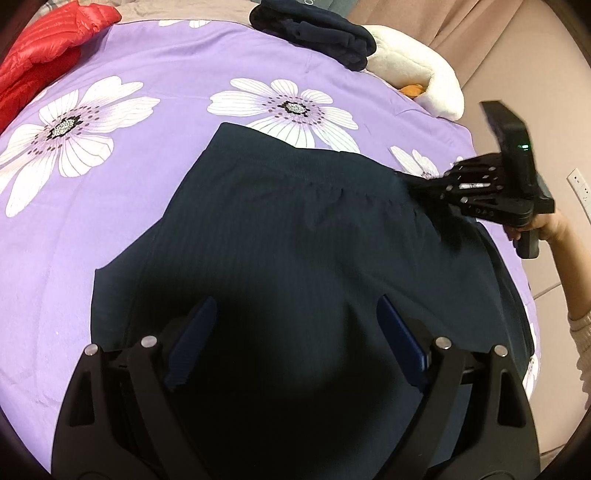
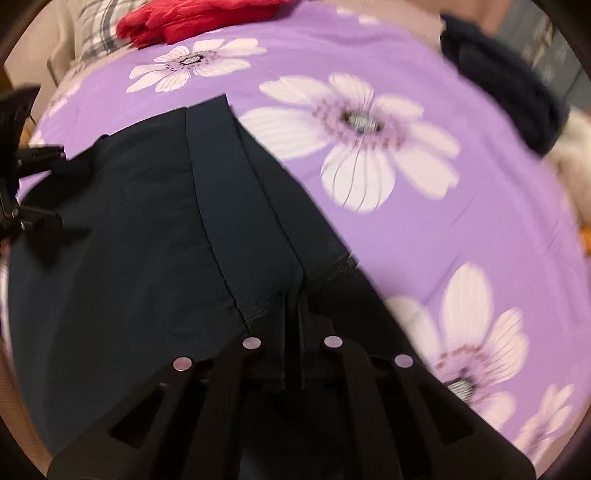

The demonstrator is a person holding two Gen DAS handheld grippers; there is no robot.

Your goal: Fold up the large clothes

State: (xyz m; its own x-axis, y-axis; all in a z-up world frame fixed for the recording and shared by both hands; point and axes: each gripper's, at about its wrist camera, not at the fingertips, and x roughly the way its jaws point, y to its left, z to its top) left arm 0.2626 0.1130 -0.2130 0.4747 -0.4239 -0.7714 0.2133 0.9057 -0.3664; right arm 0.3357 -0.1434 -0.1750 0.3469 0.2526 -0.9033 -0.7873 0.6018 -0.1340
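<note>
A large dark navy garment (image 1: 295,229) lies spread on a purple flowered bed cover (image 1: 147,166); it also shows in the right wrist view (image 2: 147,221). My left gripper (image 1: 295,314) is open, its blue pads (image 1: 195,328) wide apart just above the garment's near part. My right gripper (image 2: 293,299) is shut on the garment's banded edge (image 2: 229,192). In the left wrist view the right gripper (image 1: 410,184) pinches the garment's right far corner. The left gripper's body shows at the left rim of the right wrist view (image 2: 26,192).
A red puffer jacket (image 1: 48,48) lies at the far left of the bed. A folded dark garment (image 1: 317,29) sits at the far edge beside a white fluffy item (image 1: 417,70). The bed's right edge (image 1: 517,266) runs by beige floor and a wall socket (image 1: 580,184).
</note>
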